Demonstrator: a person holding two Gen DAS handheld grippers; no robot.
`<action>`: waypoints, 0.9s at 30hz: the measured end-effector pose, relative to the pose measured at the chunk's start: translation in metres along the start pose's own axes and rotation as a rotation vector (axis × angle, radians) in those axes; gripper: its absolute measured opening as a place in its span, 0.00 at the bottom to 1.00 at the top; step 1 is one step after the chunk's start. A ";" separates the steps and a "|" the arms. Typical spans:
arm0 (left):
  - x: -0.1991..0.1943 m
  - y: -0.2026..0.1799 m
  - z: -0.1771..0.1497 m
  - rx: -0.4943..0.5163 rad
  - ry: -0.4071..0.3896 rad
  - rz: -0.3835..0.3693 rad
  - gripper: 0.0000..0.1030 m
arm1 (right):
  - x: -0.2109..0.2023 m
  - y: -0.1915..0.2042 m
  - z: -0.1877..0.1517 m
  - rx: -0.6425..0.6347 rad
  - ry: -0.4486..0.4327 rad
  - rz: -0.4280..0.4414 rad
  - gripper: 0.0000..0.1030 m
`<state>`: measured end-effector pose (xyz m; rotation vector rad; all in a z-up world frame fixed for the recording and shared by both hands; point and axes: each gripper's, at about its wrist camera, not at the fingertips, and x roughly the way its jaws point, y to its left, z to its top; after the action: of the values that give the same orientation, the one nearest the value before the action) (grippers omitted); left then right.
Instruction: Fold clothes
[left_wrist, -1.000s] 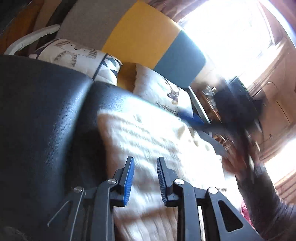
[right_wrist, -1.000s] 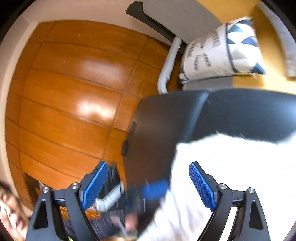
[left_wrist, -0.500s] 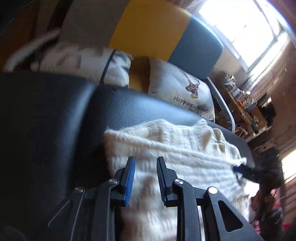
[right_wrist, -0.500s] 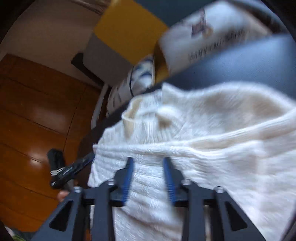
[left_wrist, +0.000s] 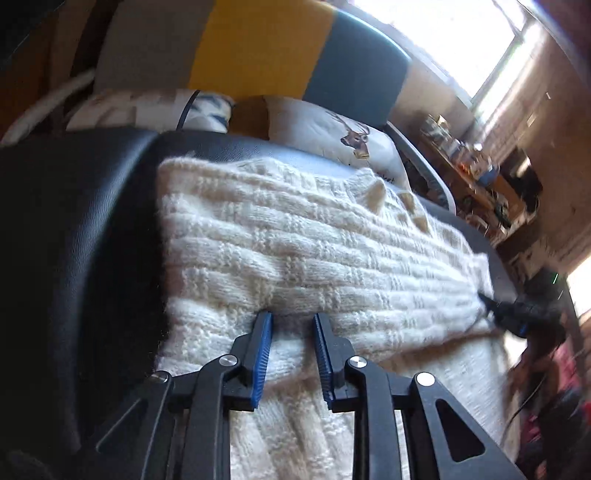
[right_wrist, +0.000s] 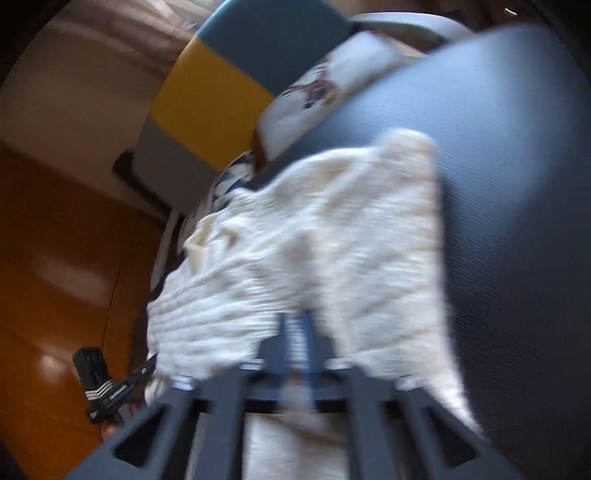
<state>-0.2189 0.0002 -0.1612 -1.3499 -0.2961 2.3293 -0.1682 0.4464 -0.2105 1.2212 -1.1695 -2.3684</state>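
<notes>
A cream knitted sweater (left_wrist: 314, 243) lies on a black leather surface (left_wrist: 74, 229). My left gripper (left_wrist: 291, 321) has its blue-padded fingers a little apart, with the near fold of the sweater between the tips. In the blurred right wrist view the sweater (right_wrist: 314, 251) is lifted and bunched, and my right gripper (right_wrist: 297, 332) is shut on its edge. The right gripper also shows in the left wrist view (left_wrist: 517, 314), at the sweater's far right edge. The left gripper shows in the right wrist view (right_wrist: 110, 391), at the sweater's left edge.
A sofa back in grey, yellow and teal (left_wrist: 258, 55) stands behind, with a deer-print cushion (left_wrist: 332, 136) and a patterned cushion (left_wrist: 147, 110). A cluttered table (left_wrist: 472, 166) is at the right under a bright window. Orange wooden floor (right_wrist: 55, 258) lies to the left.
The right gripper's fingers have closed together on the sweater's edge. The left gripper has moved forward, so that the sweater's near fold sits at its fingertips.
</notes>
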 end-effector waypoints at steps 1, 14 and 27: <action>-0.003 -0.001 0.001 -0.007 0.003 0.010 0.23 | -0.003 -0.004 -0.001 0.041 -0.010 0.021 0.00; -0.082 -0.028 -0.116 0.052 0.028 -0.001 0.24 | -0.074 0.043 -0.092 -0.109 -0.005 -0.128 0.59; -0.095 -0.036 -0.149 0.147 0.041 0.123 0.24 | -0.095 0.057 -0.165 -0.275 -0.055 -0.323 0.59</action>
<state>-0.0403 -0.0167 -0.1490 -1.3763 -0.0289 2.3667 0.0093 0.3677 -0.1679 1.3366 -0.6663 -2.6972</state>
